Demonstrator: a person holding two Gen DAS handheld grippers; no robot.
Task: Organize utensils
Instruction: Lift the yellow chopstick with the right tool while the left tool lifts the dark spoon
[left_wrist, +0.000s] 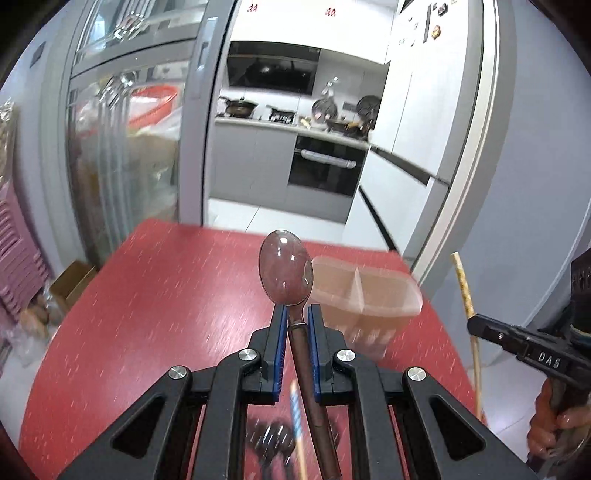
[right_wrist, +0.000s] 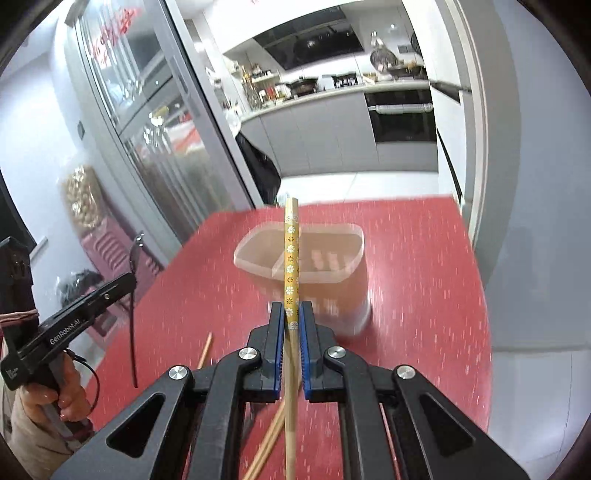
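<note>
Up front in the left wrist view, the left gripper has its blue-padded jaws clamped on the neck of a translucent brownish plastic spoon, whose oval bowl stands up beyond the fingertips while its dark handle runs back between the black arms. Beyond the spoon, slightly to its right, a translucent pinkish plastic holder with a centre divider stands on the red speckled table; it is blurred, and the spoon is above the table, apart from the holder. Under the gripper, some dark utensils lie on the table, too smeared to tell apart. From the right wrist view, the right gripper is clenched on a yellow chopstick with a white flower pattern, which points up and forward so that its tip overlaps the holder's far rim in the picture, though it is outside the holder. Plain wooden chopsticks lie on the table below that gripper. Each view catches the other gripper at its edge, held by a hand.
</note>
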